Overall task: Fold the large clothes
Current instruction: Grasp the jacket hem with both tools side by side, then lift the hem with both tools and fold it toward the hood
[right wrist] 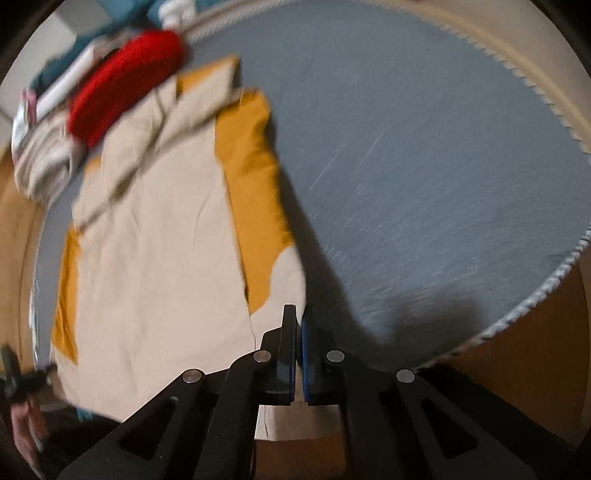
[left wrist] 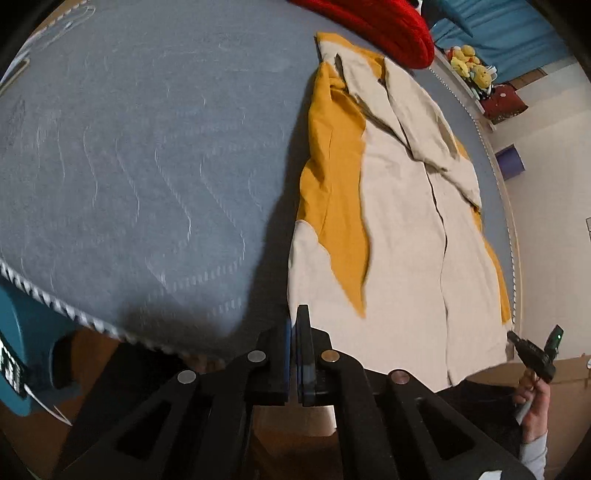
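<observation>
**Both tongs shut at the hem**

Lying flat on the grey mattress (left wrist: 129, 166), running from lower centre to upper right of the left wrist view: a cream-and-mustard garment (left wrist: 399, 229), side panels already turned in over the middle. Same garment (right wrist: 159, 236) filling the left half of the right wrist view, blurred there. Soft, light, floppy cloth by the look of it; likely to sag and crease when lifted, not to slip much on the quilted cover. Best taken at the two near hem corners, pinching all layers together.

Left gripper (left wrist: 295, 321) with jaws fully together at the near hem corner; fabric between the pads not clearly visible, so a hold can't be confirmed. Right gripper (right wrist: 298, 321) likewise closed tight, just beside the other hem corner, same doubt.

Around the scene: a red knitted item (left wrist: 388, 29) at top, yellow plush toys (left wrist: 469, 62) on a ledge upper right, pale wall beyond, brown floor below the mattress edge. Plenty of bare mattress beside the garment.
</observation>
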The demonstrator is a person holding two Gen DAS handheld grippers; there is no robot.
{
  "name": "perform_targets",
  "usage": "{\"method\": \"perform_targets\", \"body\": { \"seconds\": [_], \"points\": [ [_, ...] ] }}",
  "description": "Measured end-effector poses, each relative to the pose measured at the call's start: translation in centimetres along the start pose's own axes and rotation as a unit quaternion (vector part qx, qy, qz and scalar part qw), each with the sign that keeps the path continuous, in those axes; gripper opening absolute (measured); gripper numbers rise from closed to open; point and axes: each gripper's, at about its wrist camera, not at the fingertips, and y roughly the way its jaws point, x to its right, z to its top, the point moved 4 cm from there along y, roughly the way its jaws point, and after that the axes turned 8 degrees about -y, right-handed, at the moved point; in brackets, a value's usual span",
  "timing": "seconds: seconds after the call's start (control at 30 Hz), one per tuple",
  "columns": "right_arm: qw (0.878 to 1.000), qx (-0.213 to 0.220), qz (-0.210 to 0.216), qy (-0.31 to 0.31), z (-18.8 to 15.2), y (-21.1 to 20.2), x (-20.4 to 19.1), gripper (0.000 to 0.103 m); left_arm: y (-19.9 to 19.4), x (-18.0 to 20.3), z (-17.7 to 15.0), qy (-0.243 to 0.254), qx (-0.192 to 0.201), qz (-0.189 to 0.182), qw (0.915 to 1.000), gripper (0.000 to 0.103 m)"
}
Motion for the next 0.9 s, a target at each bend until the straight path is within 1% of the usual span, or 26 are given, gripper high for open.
{"method": "perform_targets", "body": {
  "seconds": [0.03, 0.07, 0.1, 0.17, 0.2, 0.23, 0.27, 0.3, 0.33, 0.4, 0.47, 0.57, 0.67, 0.7, 0.73, 0.77, 0.8, 0.83, 0.87, 0.9],
  "points": [
    [1.000, -0.004, -0.004, 0.003, -0.1, -0.1, 0.3, 0.002, 1.2, -0.6, -0.4, -0.004, -0.020, 0.020, 0.9996, 0.002],
    [1.000, -0.017, -0.012, 0.006, -0.4, 0.5, 0.7, 0.002, 2.1, -1.2, -0.5, -0.005, -0.034, 0.035, 0.9988, 0.003],
    [0.999, -0.037, -0.020, 0.010, -0.7, 1.5, 1.0, 0.002, 3.1, -1.6, -0.4, -0.007, -0.048, 0.050, 0.9976, 0.007],
    [0.997, -0.071, -0.022, 0.028, -1.4, 3.2, 1.7, 0.002, 4.2, -2.4, 0.2, -0.021, -0.063, 0.063, 0.9958, 0.008],
    [0.995, -0.085, -0.025, 0.037, -1.5, 4.1, 1.9, 0.003, 4.5, -2.8, 0.6, -0.029, -0.065, 0.065, 0.9953, 0.011],
    [0.994, -0.092, -0.030, 0.042, -1.6, 4.6, 2.2, 0.003, 4.5, -2.8, 1.0, -0.032, -0.061, 0.066, 0.9954, 0.021],
    [0.994, -0.094, -0.033, 0.046, -1.5, 5.1, 2.4, 0.009, 4.6, -2.7, 1.3, -0.033, -0.057, 0.064, 0.9958, 0.027],
    [0.994, -0.092, -0.042, 0.048, -1.3, 5.2, 2.7, 0.013, 4.7, -2.5, 1.6, -0.031, -0.053, 0.061, 0.9962, 0.035],
    [0.994, -0.089, -0.049, 0.049, -1.0, 5.2, 2.8, 0.014, 4.7, -2.3, 1.7, -0.027, -0.053, 0.060, 0.9964, 0.038],
    [0.993, -0.087, -0.051, 0.053, -0.8, 5.3, 3.3, 0.022, 5.5, -2.1, 1.6, -0.018, -0.062, 0.067, 0.9957, 0.038],
    [0.993, -0.094, -0.046, 0.053, -0.6, 5.9, 3.4, 0.028, 6.0, -2.3, 1.3, -0.011, -0.067, 0.083, 0.9942, 0.038],
    [0.992, -0.108, -0.049, 0.041, -0.9, 7.1, 3.4, 0.030, 6.5, -1.3, 1.4, -0.004, -0.064, 0.090, 0.9938, 0.038],
    [0.992, -0.112, -0.057, 0.031, -1.3, 7.5, 3.3, 0.032, 7.1, -0.4, 1.5, 0.006, -0.060, 0.093, 0.9938, 0.035],
    [0.992, -0.111, -0.059, 0.028, -1.2, 7.7, 3.2, 0.033, 7.2, -0.2, 1.5, 0.011, -0.059, 0.096, 0.9936, 0.027],
    [0.992, -0.110, -0.061, 0.024, -1.1, 7.9, 3.0, 0.033, 7.4, 0.0, 1.4, 0.017, -0.059, 0.101, 0.9930, 0.017],
    [0.992, -0.109, -0.062, 0.017, -1.1, 7.9, 2.8, 0.033, 7.5, 0.2, 1.3, 0.024, -0.060, 0.105, 0.9924, 0.012],
    [0.992, -0.108, -0.063, 0.011, -1.0, 8.0, 2.5, 0.033, 7.6, 0.4, 1.3, 0.029, -0.060, 0.107, 0.9920, 0.008],
    [0.992, -0.108, -0.060, 0.008, -1.0, 8.0, 2.3, 0.033, 7.9, 0.9, 1.4, 0.032, -0.058, 0.105, 0.9922, 0.006],
    [0.993, -0.107, -0.052, 0.006, -1.0, 7.9, 2.1, 0.030, 7.8, 1.0, 1.4, 0.033, -0.056, 0.103, 0.9926, 0.006],
    [0.993, -0.105, -0.044, 0.004, -0.8, 7.9, 1.6, 0.017, 7.7, 1.2, 1.4, 0.035, -0.054, 0.101, 0.9928, 0.006]
  ]
}}
